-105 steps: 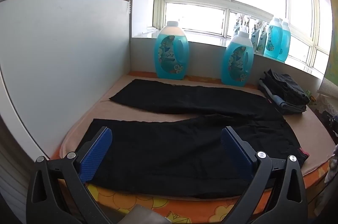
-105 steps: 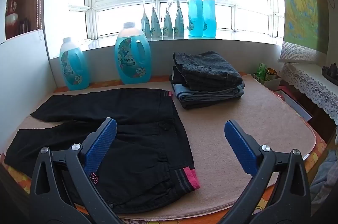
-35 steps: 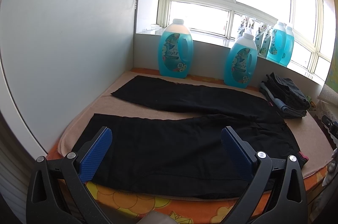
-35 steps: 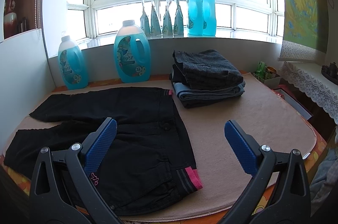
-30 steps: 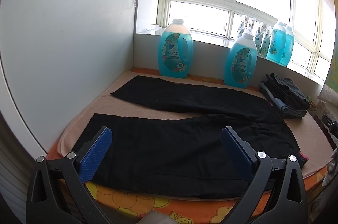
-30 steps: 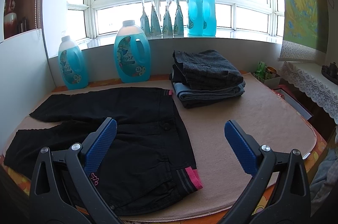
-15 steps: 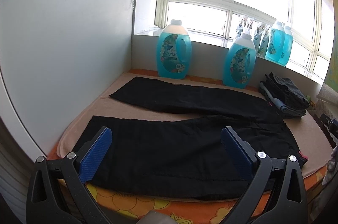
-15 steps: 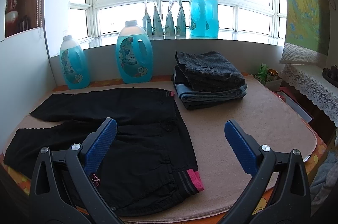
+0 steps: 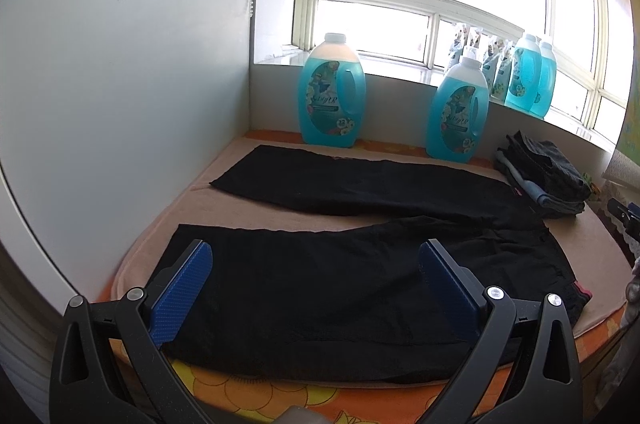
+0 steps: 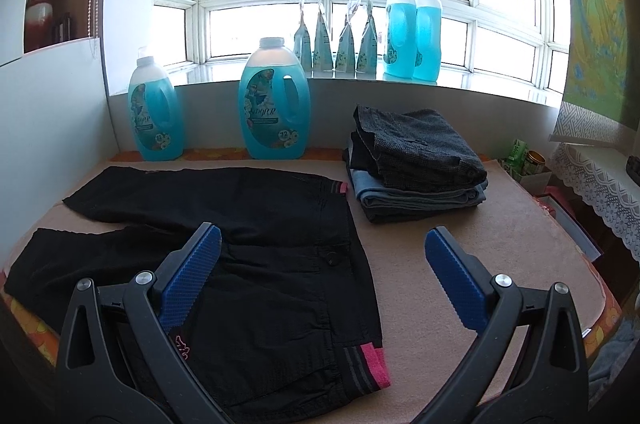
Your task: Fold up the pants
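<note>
Change since earlier frames: almost nothing has moved; both views have shifted only slightly, and the pants lie as they did.
Pants (image 9: 360,264): black, spread flat on the beige mat (image 10: 480,244), both legs running toward the white side panel (image 9: 120,103), a strip of mat showing between them.
Waist end (image 10: 366,364): pink and grey band at the near corner, seen clearly from the right wrist; from the left wrist only a sliver of pink shows.
Left gripper (image 9: 316,280): spread wide, blue pads above the near leg, holding nothing.
Right gripper (image 10: 320,272): spread wide, left pad over the seat of the pants, right pad over bare mat, holding nothing.
Folded stack (image 10: 416,163): dark and blue garments piled just beside the waist's far corner, plain in the right view, squeezed at the edge in the left.
Big blue bottles (image 9: 332,95): two standing at the back wall behind the far leg.
Windowsill: two more bottles (image 10: 412,31) and four pouches (image 10: 336,39), sharp only from the right wrist.
Right-view only: lace cloth (image 10: 600,191) and a wall picture (image 10: 596,3).
Left-view only: full length of both legs up to their cuffs.
</note>
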Available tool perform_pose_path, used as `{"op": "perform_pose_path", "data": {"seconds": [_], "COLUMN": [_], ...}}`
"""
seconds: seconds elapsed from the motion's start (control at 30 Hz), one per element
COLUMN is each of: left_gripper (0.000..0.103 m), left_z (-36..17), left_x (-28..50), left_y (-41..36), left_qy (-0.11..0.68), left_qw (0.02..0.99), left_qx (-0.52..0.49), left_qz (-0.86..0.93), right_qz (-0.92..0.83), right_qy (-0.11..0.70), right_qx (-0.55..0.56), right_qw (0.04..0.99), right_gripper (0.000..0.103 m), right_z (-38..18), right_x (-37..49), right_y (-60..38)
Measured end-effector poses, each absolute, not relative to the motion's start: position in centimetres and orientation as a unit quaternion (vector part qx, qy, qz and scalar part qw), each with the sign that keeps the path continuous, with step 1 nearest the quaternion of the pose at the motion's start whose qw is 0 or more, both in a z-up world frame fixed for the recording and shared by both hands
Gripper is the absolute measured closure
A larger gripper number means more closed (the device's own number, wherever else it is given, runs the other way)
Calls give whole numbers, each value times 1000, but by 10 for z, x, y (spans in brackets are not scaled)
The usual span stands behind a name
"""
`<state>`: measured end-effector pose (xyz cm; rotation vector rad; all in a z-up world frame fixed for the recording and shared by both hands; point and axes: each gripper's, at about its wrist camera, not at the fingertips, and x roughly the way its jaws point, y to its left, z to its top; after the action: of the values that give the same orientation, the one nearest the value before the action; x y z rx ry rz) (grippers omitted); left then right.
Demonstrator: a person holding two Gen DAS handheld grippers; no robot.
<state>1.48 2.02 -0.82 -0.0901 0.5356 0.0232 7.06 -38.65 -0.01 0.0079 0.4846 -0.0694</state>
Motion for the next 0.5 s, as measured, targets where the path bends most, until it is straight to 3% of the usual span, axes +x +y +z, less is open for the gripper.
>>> {"op": "perform_pose_path", "data": {"seconds": [0.27,0.5], "left_gripper": [1,13], "left_z": [-8,-9], "left_x": [51,102], "left_y": [33,43], "left_qy": [282,308], "left_qw": [959,951], "left_qx": [-22,-16], "left_qz": [-3,-16], "right_qz": [54,88], "right_qy": [261,283], "right_qx": [-50,-65], "right_qw": [963,953], "right_gripper": [0,0], "right_z": [5,7], "right_x": [133,205], "right_y": [-376,-371]}}
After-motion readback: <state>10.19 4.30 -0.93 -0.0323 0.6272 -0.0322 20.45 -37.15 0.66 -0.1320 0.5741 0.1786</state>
